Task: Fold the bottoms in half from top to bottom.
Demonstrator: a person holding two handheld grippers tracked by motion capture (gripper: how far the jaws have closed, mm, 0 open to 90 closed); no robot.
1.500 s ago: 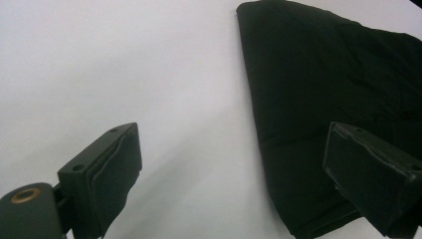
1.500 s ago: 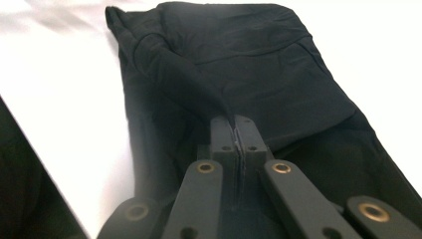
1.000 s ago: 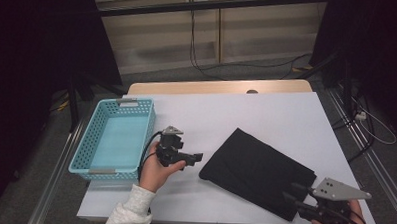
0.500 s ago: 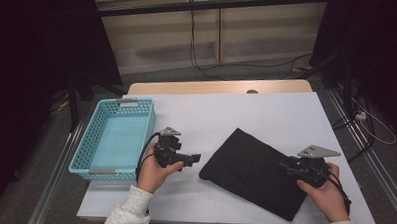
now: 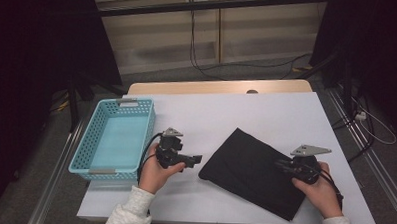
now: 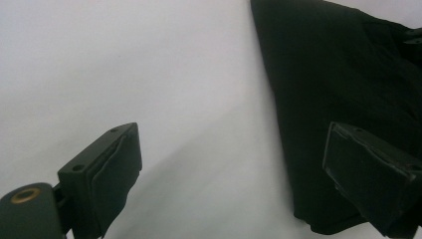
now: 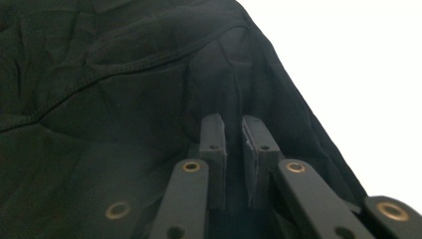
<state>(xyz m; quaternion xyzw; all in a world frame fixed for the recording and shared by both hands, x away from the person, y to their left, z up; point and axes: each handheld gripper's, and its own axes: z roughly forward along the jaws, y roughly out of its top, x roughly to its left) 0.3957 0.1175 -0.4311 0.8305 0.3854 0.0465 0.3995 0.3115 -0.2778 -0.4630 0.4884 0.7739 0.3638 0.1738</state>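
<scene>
- Cloth — a black, folded piece, is laid flat and askew on the white bench, between the two hands and right of the basket.
- The right gripper is set at the cloth's right edge; its jaws have just been closing, and in the right gripper view a fold of cloth is pinched between them — probably so the edge can be lifted.
- The left gripper is held released just off the cloth's left corner, its pads well apart over bare bench, likely kept ready for a second hold.
- The blue basket is seen with nothing in it, perhaps meant for the cloth.
</scene>
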